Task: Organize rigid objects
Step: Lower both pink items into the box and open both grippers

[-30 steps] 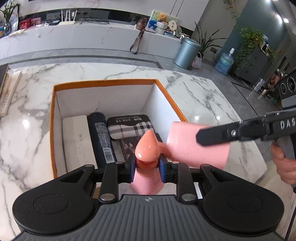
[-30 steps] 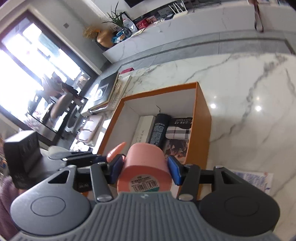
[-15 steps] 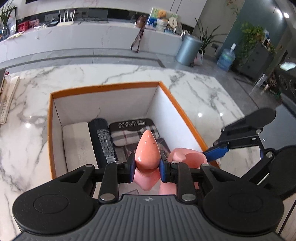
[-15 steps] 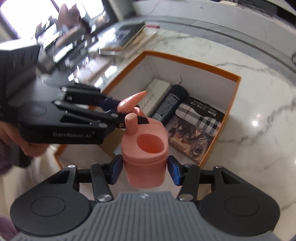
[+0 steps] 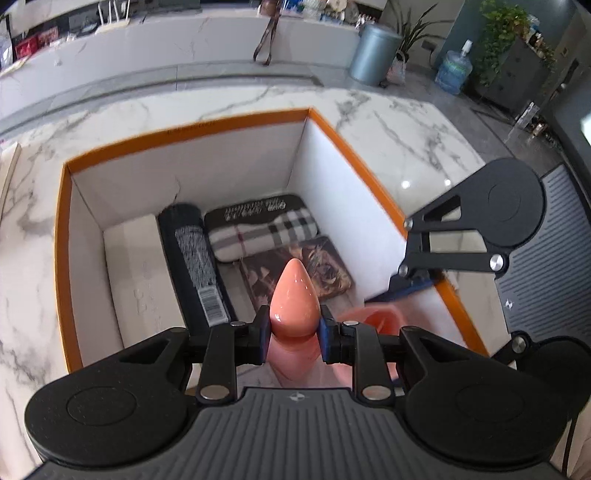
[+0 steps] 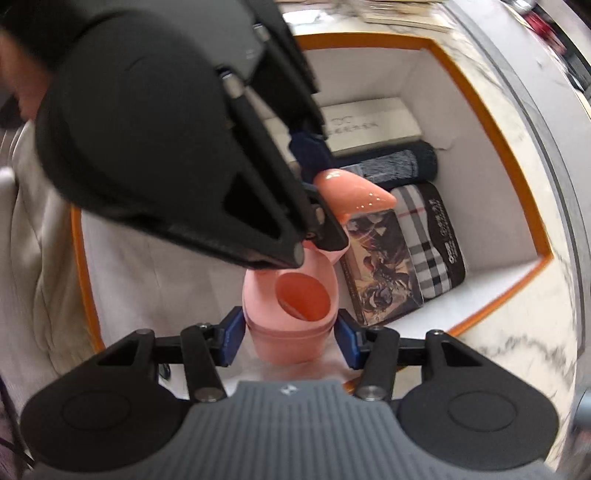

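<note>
Now my left jaws [image 5: 294, 334] clamp the pink pointed lid [image 5: 294, 302] and my right jaws [image 6: 290, 338] grip the pink cup [image 6: 290, 314], both over the orange box [image 5: 354, 147] on the desk [image 5: 406, 122].

bin [image 5: 373, 51]: grey, on floor | water jug [image 5: 453, 70]: blue | plants [image 5: 506, 26]: green, beside cabinet

Both hand-held grippers [image 5: 293, 332] [image 6: 290, 338] clamped, tilted downward
</note>
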